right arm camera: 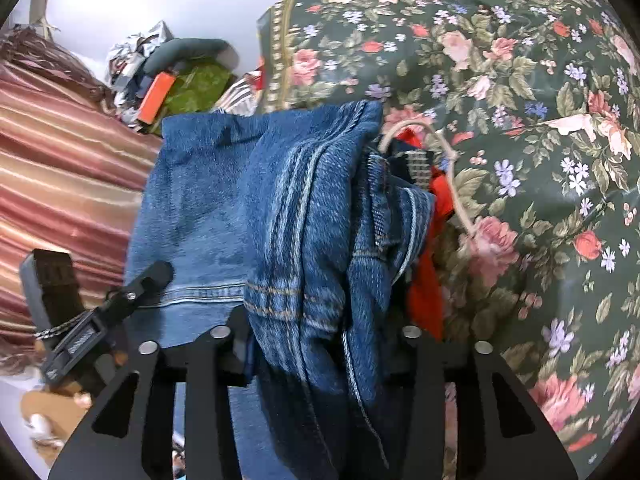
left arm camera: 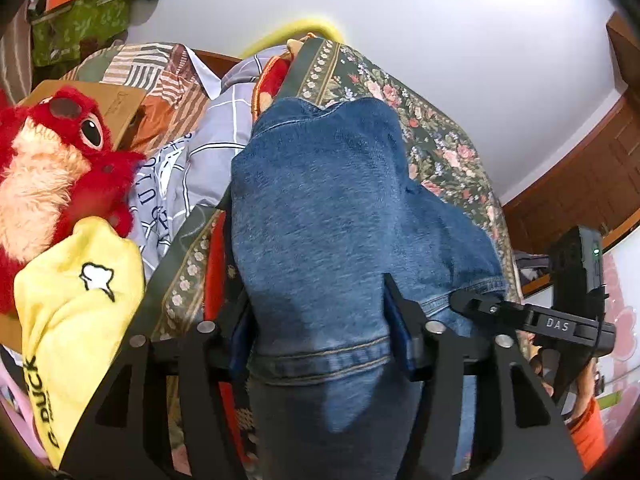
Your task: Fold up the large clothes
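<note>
A pair of blue jeans (left arm camera: 328, 200) lies bunched lengthwise on a floral bedspread (left arm camera: 440, 140). In the left wrist view my left gripper (left arm camera: 322, 340) stands around a stitched band of the jeans, with denim filling the gap and meeting both pads. A finger (left arm camera: 480, 304) of my right gripper reaches onto the same band from the right. In the right wrist view my right gripper (right arm camera: 320, 344) is shut on a thick fold of the jeans (right arm camera: 224, 200), seams showing. A finger (right arm camera: 144, 280) of the left gripper rests on the band at the left.
A red plush toy (left arm camera: 60, 152), a yellow cloth (left arm camera: 80, 300) and a grey checked cloth (left arm camera: 208, 140) crowd the left. A red garment (right arm camera: 428, 280) with a cord lies beside the jeans on the floral bedspread (right arm camera: 520, 120). A striped curtain (right arm camera: 60, 160) hangs left.
</note>
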The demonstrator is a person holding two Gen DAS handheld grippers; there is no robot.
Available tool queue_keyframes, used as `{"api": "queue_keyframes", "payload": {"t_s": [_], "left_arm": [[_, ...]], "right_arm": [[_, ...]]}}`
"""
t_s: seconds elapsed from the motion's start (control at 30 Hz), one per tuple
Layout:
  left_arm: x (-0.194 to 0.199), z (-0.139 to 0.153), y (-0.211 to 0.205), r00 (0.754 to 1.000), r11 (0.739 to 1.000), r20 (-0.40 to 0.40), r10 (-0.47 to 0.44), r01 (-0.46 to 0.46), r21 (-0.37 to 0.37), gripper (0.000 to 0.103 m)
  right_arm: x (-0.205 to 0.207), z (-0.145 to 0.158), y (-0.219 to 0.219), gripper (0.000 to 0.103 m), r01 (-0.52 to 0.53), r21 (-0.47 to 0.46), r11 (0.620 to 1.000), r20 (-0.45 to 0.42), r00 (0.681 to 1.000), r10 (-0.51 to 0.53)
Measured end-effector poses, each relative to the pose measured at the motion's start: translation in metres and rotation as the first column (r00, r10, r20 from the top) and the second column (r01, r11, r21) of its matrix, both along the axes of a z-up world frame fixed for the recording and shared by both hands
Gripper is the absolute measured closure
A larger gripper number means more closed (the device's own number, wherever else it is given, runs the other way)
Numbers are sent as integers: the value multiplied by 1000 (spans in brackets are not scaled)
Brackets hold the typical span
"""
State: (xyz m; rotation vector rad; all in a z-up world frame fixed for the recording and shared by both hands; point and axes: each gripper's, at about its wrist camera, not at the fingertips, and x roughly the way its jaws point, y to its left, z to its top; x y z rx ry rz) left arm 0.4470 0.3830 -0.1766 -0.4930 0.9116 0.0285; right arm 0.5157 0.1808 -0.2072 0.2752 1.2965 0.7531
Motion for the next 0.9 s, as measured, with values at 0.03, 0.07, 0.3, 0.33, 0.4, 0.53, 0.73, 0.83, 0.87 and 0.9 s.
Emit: {"api": "queue_keyframes", "payload": {"t_s": [0.03,0.07,0.3,0.33,0.4,0.53,0.73,0.83,0.87,0.9], "left_arm": [[-1,-1,0,1000,1000,-1,3,-3,-1,41],[-4,0,-1,1000,1000,-2,4,-4,1,41],[-34,40,-31,1000,980,0,2,-2,201,41],[-40,46,-35,1000,974,6,0,-1,227,41],[-52,58,-43,1000,966,21,-5,0,257,41],[-90,98,-64,994,959,102,-25,-5,283,41],[-165,169,-105,959,953,279,-55,-32,301,41],[-206,200,-130,929,937,365,-65,-69,343,41],[-218,207,-137,917,932,393,-67,-83,353,41],[-231,214,-144,903,929,423,-71,-95,358,41]], "right_arm": [[-2,2,0,56,-1,-15,1000,11,1000,1],[-4,4,0,55,-6,-41,999,27,1000,7],[-31,44,-19,53,18,-181,983,185,983,16],[-37,52,-25,53,22,-177,984,204,979,15],[-48,67,-35,53,26,-163,986,236,972,13],[-83,110,-53,53,29,-103,994,322,947,6],[-152,176,-71,53,15,-9,1000,496,868,-9],[-190,207,-83,53,-2,57,998,585,811,-32],[-203,217,-89,53,-7,81,997,611,791,-44],[-216,225,-94,53,-12,103,995,634,771,-56]]}}
